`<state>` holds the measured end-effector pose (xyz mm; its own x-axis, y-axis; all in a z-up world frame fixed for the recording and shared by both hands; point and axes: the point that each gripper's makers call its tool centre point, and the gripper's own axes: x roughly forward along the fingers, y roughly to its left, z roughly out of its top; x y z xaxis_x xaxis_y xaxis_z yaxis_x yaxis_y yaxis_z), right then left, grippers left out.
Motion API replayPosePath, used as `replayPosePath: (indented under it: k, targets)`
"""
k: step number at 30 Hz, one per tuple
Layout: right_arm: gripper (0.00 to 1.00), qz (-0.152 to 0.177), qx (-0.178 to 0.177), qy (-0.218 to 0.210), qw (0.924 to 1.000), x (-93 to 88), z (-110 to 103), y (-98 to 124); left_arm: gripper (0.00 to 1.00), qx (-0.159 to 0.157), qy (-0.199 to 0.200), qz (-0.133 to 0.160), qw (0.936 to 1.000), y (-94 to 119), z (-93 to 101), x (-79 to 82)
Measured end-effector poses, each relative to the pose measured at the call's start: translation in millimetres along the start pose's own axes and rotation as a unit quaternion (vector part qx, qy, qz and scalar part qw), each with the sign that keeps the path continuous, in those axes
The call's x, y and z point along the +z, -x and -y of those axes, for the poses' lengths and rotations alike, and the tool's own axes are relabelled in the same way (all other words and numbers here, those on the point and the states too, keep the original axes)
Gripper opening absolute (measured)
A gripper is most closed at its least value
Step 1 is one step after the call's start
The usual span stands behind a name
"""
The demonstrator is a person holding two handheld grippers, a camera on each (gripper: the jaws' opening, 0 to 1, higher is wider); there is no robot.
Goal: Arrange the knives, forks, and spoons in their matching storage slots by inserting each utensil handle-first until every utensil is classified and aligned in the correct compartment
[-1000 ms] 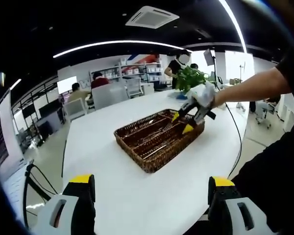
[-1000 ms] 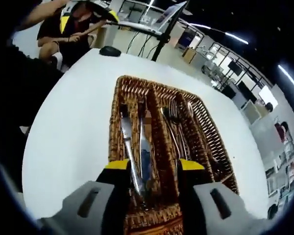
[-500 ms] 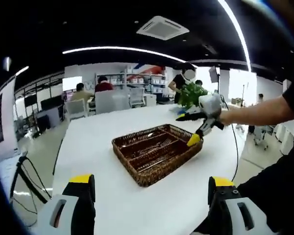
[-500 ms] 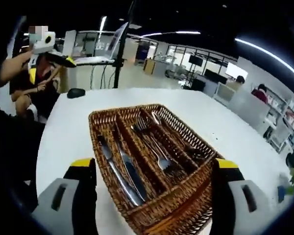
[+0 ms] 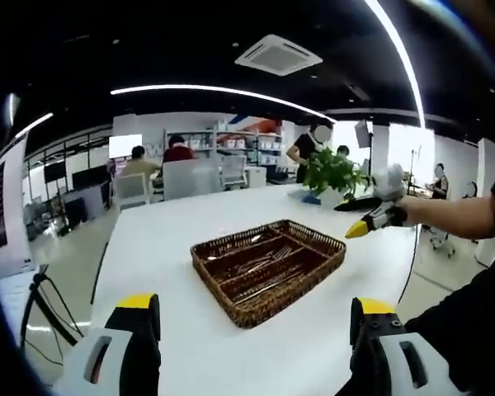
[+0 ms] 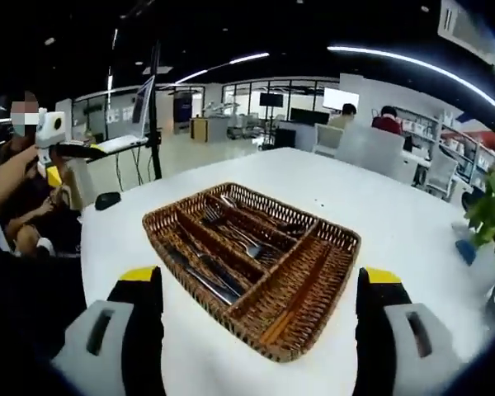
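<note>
bench: broad white rounded bench, stretching ahead of both jaws
basket: brown woven wicker cutlery basket with compartments, directly on it, ahead between the right jaws
mouse: small black mouse, beyond the left-hand jaw

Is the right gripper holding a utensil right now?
No, the right gripper is open and empty, its jaws standing apart in front of the wicker tray.

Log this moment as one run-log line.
left hand-held gripper: open, empty | right hand-held gripper: open, empty, off basket | basket: knives, forks, spoons in separate slots | table
</note>
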<state>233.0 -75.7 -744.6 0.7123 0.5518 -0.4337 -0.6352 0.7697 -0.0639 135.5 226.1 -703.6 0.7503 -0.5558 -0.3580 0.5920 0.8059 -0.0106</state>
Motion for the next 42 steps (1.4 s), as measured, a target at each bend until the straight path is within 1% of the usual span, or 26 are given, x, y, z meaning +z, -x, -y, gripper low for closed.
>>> replayPosePath:
  k: [3, 5, 9, 15, 17, 19, 21, 23, 27, 29, 30, 32, 34, 37, 39, 42]
  targets:
    - [0.99, -0.003, -0.008, 0.001, 1.0, -6.1, -3.4, 14.0, 1.0, -0.005, 0.004, -0.01, 0.9999, -4.5, 3.1, -4.1]
    - [0.99, -0.007, -0.014, 0.009, 0.9998, -9.2, -4.1, 23.6, 1.0, -0.006, 0.001, -0.015, 0.9999, -7.0, 5.4, -6.3]
    - [1.0, -0.016, -0.024, 0.01, 0.9995, -14.5, -5.1, 41.0, 1.0, -0.011, -0.001, -0.017, 0.9998, -10.0, 8.7, -5.5]
    - [1.0, -0.006, -0.049, -0.004, 0.9988, -13.5, -2.8, 69.2, 1.0, -0.016, -0.004, -0.013, 0.9998, -12.9, 12.2, -2.7]
    - [1.0, -0.002, -0.052, -0.01, 0.9986, -12.5, -2.8, 74.9, 1.0, -0.017, -0.005, -0.014, 0.9997, -13.3, 12.6, -3.0]
    - [1.0, -0.004, -0.054, -0.006, 0.9985, -12.5, -3.8, 80.5, 1.0, -0.018, -0.008, -0.014, 0.9997, -13.7, 12.9, -3.4]
    - [1.0, -0.004, -0.062, -0.001, 0.9981, -12.4, -1.5, 84.5, 1.0, -0.018, -0.008, -0.016, 0.9997, -14.0, 12.4, -3.9]
    - [1.0, -0.004, -0.062, -0.006, 0.9981, -12.3, -0.5, 87.7, 1.0, -0.019, -0.009, -0.016, 0.9997, -14.1, 12.0, -3.8]
    - [1.0, -0.006, -0.059, -0.01, 0.9982, -13.1, -5.4, 89.1, 1.0, -0.019, -0.01, -0.019, 0.9996, -14.2, 11.2, -4.5]
    - [1.0, -0.001, -0.06, -0.012, 0.9981, -12.5, -5.1, 88.2, 1.0, -0.019, -0.01, -0.021, 0.9996, -14.1, 11.0, -4.9]
    - [1.0, 0.003, -0.06, -0.021, 0.998, -12.0, -5.9, 87.6, 1.0, -0.018, -0.01, -0.023, 0.9995, -14.2, 10.7, -4.3]
    - [1.0, 0.003, -0.066, -0.023, 0.9976, -12.5, -3.8, 87.8, 1.0, -0.018, -0.011, -0.022, 0.9995, -14.0, 10.0, -2.1]
    - [1.0, 0.004, -0.072, -0.02, 0.9972, -12.2, -4.2, 87.9, 1.0, -0.019, -0.013, -0.023, 0.9995, -13.5, 8.6, 0.6]
    - [1.0, 0.0, -0.069, -0.016, 0.9975, -14.1, -9.1, 87.5, 1.0, -0.016, -0.017, -0.026, 0.9994, -13.3, 4.8, 3.7]
    - [1.0, -0.002, -0.07, -0.007, 0.9975, -15.3, -10.8, 88.8, 1.0, -0.015, -0.018, -0.022, 0.9995, -12.4, 3.2, 7.3]
    - [1.0, -0.001, -0.071, -0.011, 0.9974, -15.1, -10.6, 91.2, 1.0, -0.014, -0.019, -0.019, 0.9995, -12.4, 2.7, 9.4]
